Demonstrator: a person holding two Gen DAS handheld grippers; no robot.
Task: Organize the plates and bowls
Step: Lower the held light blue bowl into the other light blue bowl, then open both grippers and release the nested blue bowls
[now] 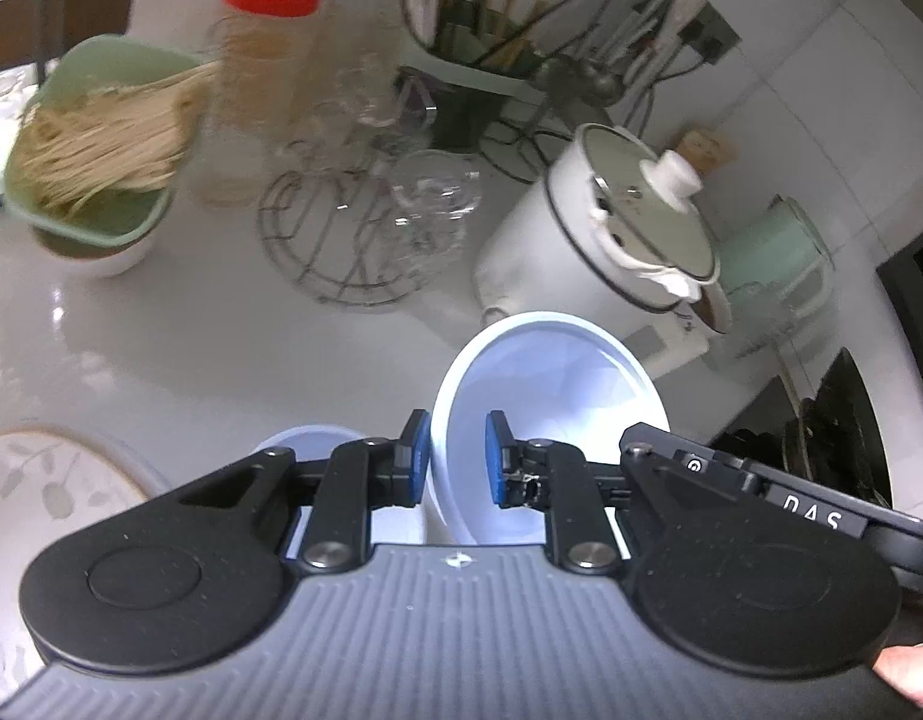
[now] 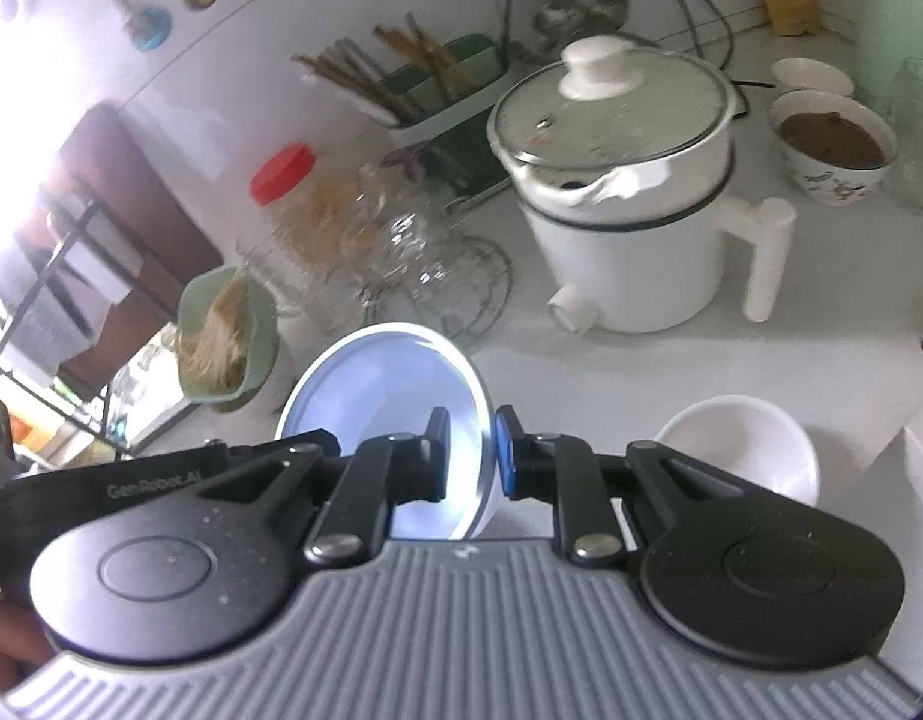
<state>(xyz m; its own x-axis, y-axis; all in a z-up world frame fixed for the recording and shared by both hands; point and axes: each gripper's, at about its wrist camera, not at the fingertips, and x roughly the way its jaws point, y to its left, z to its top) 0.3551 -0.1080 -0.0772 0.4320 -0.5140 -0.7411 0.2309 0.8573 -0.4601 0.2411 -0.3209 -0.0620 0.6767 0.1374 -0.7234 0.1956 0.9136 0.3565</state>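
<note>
My left gripper (image 1: pixel 458 459) is shut on the rim of a pale blue bowl (image 1: pixel 557 396), held tilted above the white counter. Another pale bowl (image 1: pixel 308 441) shows just left of its fingers, partly hidden. A leaf-patterned plate (image 1: pixel 47 474) lies at the lower left. My right gripper (image 2: pixel 470 453) is shut on the rim of a pale blue bowl (image 2: pixel 383 396), held on edge above the counter. A white bowl (image 2: pixel 740 450) sits on the counter to its right.
A white electric pot with a lid (image 2: pixel 629 192) stands ahead, also in the left wrist view (image 1: pixel 599 240). A wire rack of glassware (image 1: pixel 371 222), a red-lidded jar (image 1: pixel 263 78), a green tub of noodles (image 1: pixel 95 144), a chopstick holder (image 2: pixel 431 78) and a bowl of brown food (image 2: pixel 833 144) crowd the back.
</note>
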